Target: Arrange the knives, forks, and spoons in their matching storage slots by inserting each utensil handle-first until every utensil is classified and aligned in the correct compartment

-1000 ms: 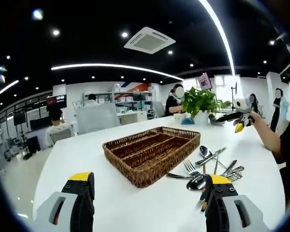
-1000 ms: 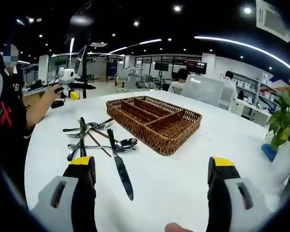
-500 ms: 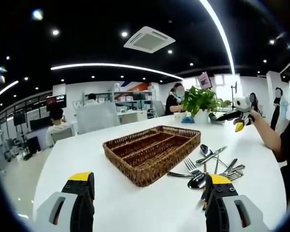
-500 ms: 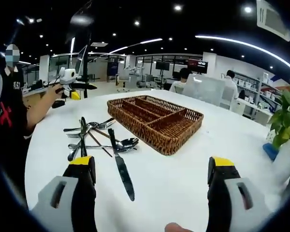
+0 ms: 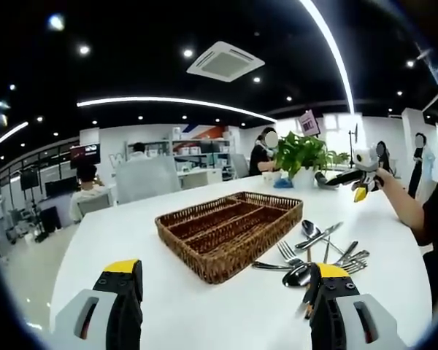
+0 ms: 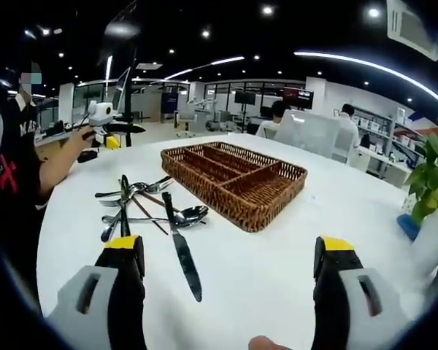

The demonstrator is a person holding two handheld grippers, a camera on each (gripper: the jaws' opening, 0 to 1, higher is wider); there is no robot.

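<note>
Two hand-held grippers, yours: left [image 5: 223, 306] and right [image 6: 230, 295], hover over the white counter [image 6: 277, 270], jaws wide apart, holding nothing. Around you is an open office under ceiling lights. The basket [image 6: 233, 182] sits mid-counter, cutlery [image 6: 142, 208] loose beside it. Nothing has moved since a second ago.

A brown woven wicker tray with slots [image 6: 237, 186] sits mid-way on the round white table [image 6: 277, 277]; a heap of steel cutlery [image 6: 142, 208] lies left of it, one steel knife [image 6: 182, 259] nearest
</note>
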